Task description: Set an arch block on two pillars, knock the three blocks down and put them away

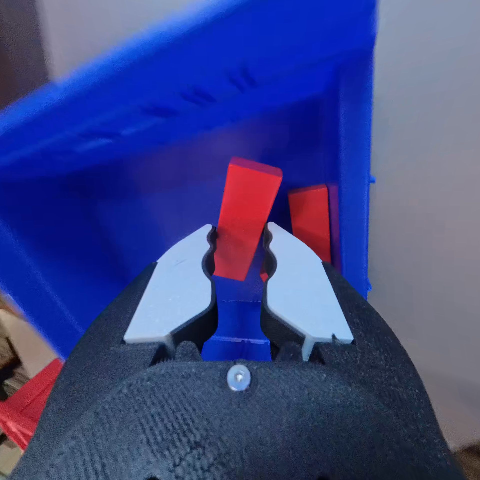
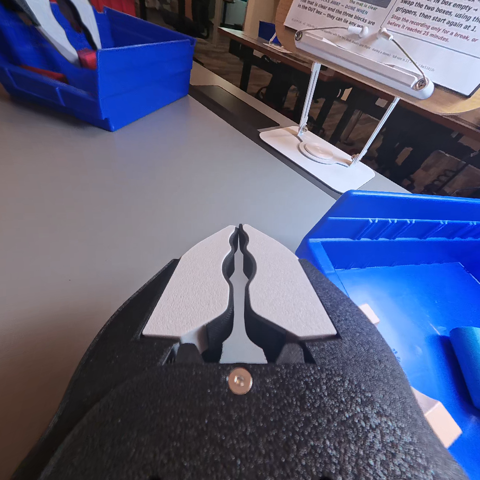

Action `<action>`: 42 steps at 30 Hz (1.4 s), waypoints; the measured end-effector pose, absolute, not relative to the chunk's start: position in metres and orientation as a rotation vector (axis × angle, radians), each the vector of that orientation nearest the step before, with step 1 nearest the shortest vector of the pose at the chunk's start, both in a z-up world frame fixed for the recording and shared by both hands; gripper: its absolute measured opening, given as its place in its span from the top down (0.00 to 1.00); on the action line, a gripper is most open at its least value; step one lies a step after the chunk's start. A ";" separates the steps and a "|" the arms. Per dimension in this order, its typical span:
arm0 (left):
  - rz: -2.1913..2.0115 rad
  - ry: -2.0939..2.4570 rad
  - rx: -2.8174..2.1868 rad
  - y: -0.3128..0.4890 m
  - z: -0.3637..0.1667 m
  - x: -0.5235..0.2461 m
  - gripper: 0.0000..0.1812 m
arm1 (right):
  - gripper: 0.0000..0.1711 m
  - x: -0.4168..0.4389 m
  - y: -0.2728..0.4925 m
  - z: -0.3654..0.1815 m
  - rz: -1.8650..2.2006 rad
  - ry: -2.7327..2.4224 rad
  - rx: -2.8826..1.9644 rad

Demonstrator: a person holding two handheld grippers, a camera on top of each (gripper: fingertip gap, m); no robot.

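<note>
In the left wrist view my left gripper [image 1: 240, 230] is inside a blue bin [image 1: 155, 109], shut on the lower part of a flat red block [image 1: 246, 207] that tilts up and away. A second red block [image 1: 309, 220] leans against the bin's right wall. In the right wrist view my right gripper [image 2: 239, 228] is shut and empty above the grey table [image 2: 130, 194]. The same bin [image 2: 145, 78] stands at the far left there, with the left gripper's fingers [image 2: 52, 33] reaching into it and a red block [image 2: 87, 58] showing inside.
A second blue bin [image 2: 389, 207] stands close on the right, holding a teal cylinder [image 2: 467, 363] and pale wooden blocks [image 2: 436, 418]. A white document stand [image 2: 319, 155] with a printed sheet sits at the table's far edge. Desks and chairs lie beyond. Tip to tip, the grippers are about 40 centimetres apart.
</note>
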State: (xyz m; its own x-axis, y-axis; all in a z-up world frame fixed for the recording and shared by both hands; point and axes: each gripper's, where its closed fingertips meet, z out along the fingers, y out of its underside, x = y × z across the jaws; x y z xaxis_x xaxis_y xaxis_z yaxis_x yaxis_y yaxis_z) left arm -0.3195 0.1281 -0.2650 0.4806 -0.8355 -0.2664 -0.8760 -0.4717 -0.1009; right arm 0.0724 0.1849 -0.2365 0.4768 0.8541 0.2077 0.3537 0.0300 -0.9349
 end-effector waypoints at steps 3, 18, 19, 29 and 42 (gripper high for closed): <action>0.233 1.343 -2.219 0.139 -0.212 -0.293 0.80 | 0.99 0.071 0.184 -0.238 0.533 -1.087 -1.559; -0.766 0.956 -1.578 0.078 -0.191 -0.053 0.81 | 0.79 -0.010 0.091 -0.180 0.734 -1.431 -1.339; -0.778 0.945 -1.577 0.079 -0.195 -0.046 0.81 | 0.78 -0.018 0.084 -0.174 0.762 -1.464 -1.323; -0.693 0.801 -1.524 0.090 -0.209 -0.043 0.81 | 0.67 -0.050 0.082 -0.180 0.522 -2.031 -1.435; -0.645 0.822 -1.504 0.085 -0.210 -0.042 0.81 | 0.79 -0.048 0.078 -0.193 0.477 -2.122 -1.465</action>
